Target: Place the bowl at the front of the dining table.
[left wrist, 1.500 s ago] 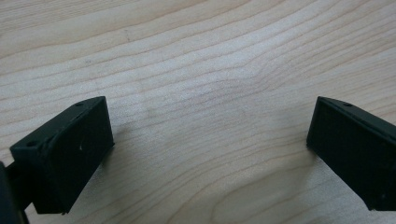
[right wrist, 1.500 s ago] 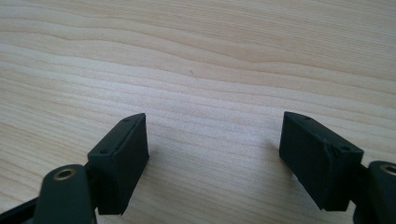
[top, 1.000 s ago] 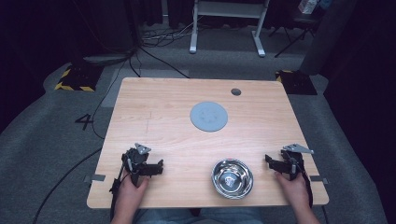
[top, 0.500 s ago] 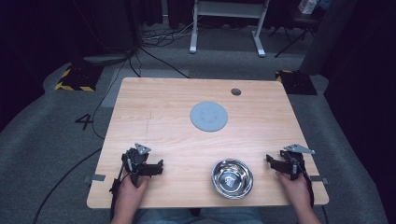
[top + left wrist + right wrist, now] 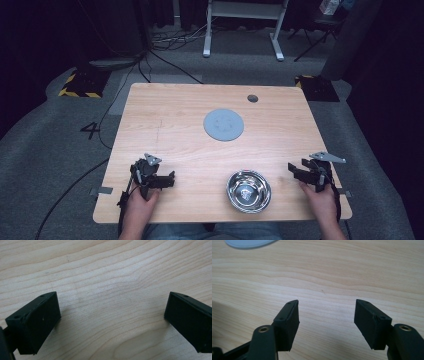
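While we are holding a gripper in each hand at the near edge, the wooden table is lying broad and pale under the high view. Beyond its middle, well apart from both hands, a flat grey round disc is resting on the wood; its edge is also peeking in at the top left of the right gripper view. Nearer to us, a shiny steel bowl is standing upright close to the front edge, between our two grippers and closer to the right one, touching neither. Something small is lying in its bottom, too blurred for us to tell what.

We are keeping the left gripper on the near left part of the table, its jaws released and standing wide apart over bare wood grain in the left gripper view, with nothing between them.

We are holding the right gripper near the right edge, pointing across toward the bowl. Its jaws have just been closing somewhat, yet they are standing apart in the right gripper view, gripping nothing, only wood showing in the gap.
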A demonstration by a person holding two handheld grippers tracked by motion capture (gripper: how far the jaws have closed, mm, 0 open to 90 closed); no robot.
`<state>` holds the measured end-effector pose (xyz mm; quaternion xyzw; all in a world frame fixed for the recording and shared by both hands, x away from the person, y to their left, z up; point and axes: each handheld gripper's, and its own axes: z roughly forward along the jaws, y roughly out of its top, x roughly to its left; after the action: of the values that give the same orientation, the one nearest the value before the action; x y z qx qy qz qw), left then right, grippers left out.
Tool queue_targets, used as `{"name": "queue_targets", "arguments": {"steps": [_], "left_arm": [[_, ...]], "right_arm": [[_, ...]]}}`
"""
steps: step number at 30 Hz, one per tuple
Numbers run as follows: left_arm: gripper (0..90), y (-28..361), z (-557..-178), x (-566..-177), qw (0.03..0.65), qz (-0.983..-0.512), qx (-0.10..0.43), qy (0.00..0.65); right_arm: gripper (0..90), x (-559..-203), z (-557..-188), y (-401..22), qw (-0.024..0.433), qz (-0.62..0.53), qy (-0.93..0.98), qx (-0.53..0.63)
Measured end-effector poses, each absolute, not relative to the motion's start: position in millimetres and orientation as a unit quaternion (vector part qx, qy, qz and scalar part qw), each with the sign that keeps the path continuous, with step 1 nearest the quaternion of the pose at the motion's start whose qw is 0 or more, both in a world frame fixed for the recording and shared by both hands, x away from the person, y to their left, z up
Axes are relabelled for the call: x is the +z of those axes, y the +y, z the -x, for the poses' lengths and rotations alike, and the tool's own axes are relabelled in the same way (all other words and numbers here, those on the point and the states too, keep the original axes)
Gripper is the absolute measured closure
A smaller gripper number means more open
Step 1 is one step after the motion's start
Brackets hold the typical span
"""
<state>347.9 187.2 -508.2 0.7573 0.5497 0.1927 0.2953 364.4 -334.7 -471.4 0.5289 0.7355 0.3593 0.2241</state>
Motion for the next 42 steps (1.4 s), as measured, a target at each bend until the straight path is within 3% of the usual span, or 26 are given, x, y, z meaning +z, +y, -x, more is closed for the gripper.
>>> {"name": "queue_targets", "arguments": {"steps": [19, 42], "left_arm": [[0.5, 187, -348, -508, 0.295, -0.757, 0.193, 0.55], [0.5, 187, -348, -508, 0.295, -0.757, 0.193, 0.55]], "right_arm": [[37.0, -448, -357, -323, 0.186, -0.524, 0.73, 0.397], [36.7, -419, -345, -260, 0.132, -0.451, 0.782, 0.409]]}}
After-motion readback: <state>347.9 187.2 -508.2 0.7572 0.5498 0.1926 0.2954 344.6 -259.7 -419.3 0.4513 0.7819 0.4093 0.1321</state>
